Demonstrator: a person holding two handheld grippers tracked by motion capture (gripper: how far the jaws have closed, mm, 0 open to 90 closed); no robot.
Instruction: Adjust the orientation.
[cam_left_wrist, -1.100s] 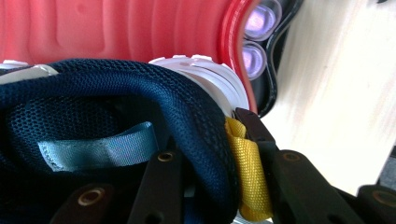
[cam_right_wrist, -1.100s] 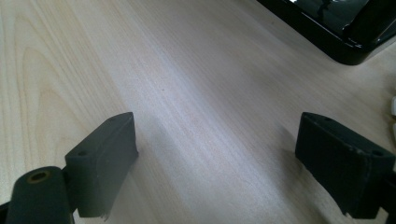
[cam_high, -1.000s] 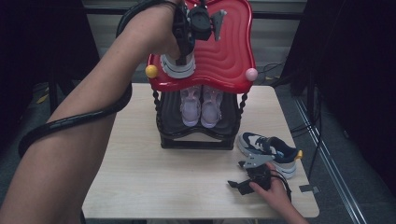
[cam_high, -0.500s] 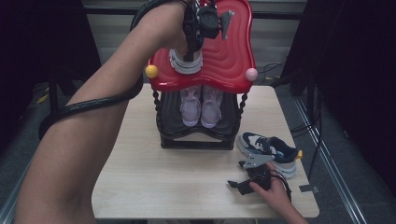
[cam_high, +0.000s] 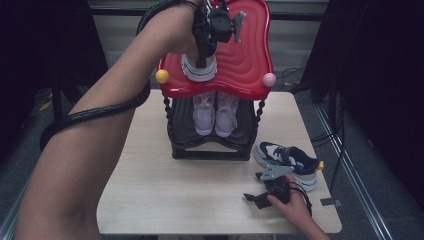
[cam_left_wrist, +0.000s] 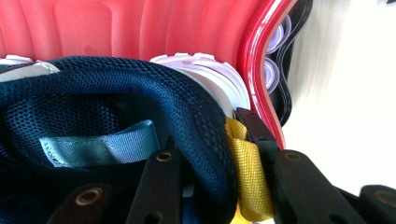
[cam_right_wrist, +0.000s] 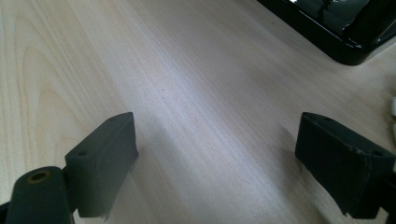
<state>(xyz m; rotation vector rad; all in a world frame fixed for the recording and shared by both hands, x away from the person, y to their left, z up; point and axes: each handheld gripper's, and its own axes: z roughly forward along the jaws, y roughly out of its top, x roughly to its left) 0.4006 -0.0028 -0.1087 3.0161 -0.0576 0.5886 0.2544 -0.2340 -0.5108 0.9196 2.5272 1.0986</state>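
The wavy red plastic top shelf of the black shoe rack bears a navy mesh sneaker, its toe pointing away; the left gripper comes from above, pinching its heel collar; the right gripper rests spread wide on the pale wooden table, just beside the matching navy-and-white sneaker.

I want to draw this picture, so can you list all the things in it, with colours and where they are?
Shoe rack: one, black, at the table's back middle.
Top shelf: one, red, wavy, on the rack.
Knobs: two, yellow and pink, on the red shelf's front corners.
Pale shoes: two, lilac-white, on the lower shelf.
Held sneaker: one, navy with white sole, on the red shelf.
Other sneaker: one, navy and white, on the table at right.
Table: one, light wood.
Left tool: black, clamped on the held sneaker's heel.
Right tool: black, open, resting on the table.
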